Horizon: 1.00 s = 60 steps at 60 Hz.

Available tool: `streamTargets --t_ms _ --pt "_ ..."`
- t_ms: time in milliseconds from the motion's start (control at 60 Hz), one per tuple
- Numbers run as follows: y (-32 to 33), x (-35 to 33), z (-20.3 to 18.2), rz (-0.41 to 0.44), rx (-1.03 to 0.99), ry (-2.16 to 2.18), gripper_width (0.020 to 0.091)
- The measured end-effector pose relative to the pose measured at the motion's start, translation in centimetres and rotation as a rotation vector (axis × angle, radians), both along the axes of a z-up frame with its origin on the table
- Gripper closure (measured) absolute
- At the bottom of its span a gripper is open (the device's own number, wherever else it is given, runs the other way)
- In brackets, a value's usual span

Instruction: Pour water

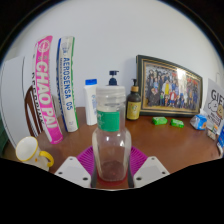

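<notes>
A clear glass bottle with a green band at its neck and a white cap stands upright between my fingers, filling the space between them. My gripper is shut on the bottle, with the pink pads pressing its lower sides left and right. It looks empty or nearly so. A pale yellow mug sits on the wooden table, to the left of the fingers and a little ahead.
Along the wall beyond the bottle stand upright books, a white bottle with a blue cap, a pump bottle, a dark bottle and a framed photo. Small green items and a box lie to the right.
</notes>
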State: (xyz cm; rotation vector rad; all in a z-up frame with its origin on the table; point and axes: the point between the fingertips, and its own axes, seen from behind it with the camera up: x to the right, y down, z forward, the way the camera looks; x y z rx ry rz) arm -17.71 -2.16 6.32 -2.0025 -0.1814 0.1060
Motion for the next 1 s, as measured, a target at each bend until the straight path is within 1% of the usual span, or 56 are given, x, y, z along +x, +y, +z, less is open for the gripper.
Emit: streamTargets --t_ms 67,150,267,283,300,367,383,417,467,533,667,783,867,1000 --pt "0.0 0.0 0.1 -0.01 0.038 0.015 0.0676" --pt "-0.1 0.2 0.2 -0.029 0.05 0.034 0.0651" --pt "-0.4 0.3 0.0 -0.038 0.041 0.031 0.0559" --pt "-0.5 0.5 -0.3 -0.044 0.027 0.026 0.0536" --pt "-0.7 0.7 -0.5 -0.049 0.013 0.021 0.0492" --pt "-1.6 1.1 -0.6 -0.069 -0.025 0.009 0.0254" --pt "-1.8 1.2 -0.4 -0.074 -0.029 0.007 0.0234" --pt "-2.4 1.6 -0.2 -0.085 -0.043 -0.003 0.0263" --pt "-3.7 2.4 0.4 -0.107 -0.067 -0.027 0.0248" --pt "-6.0 2.6 1.7 -0.135 -0.094 -0.061 0.0248" --pt "-11.8 1.7 5.0 -0.155 -0.149 -0.091 0.0252" --pt "-17.0 -0.2 8.0 -0.155 -0.153 -0.108 0.0255" --pt "-20.4 -1.6 9.4 -0.161 -0.17 -0.109 0.0255" --pt "-24.3 -3.2 10.6 -0.183 -0.197 -0.091 0.0251"
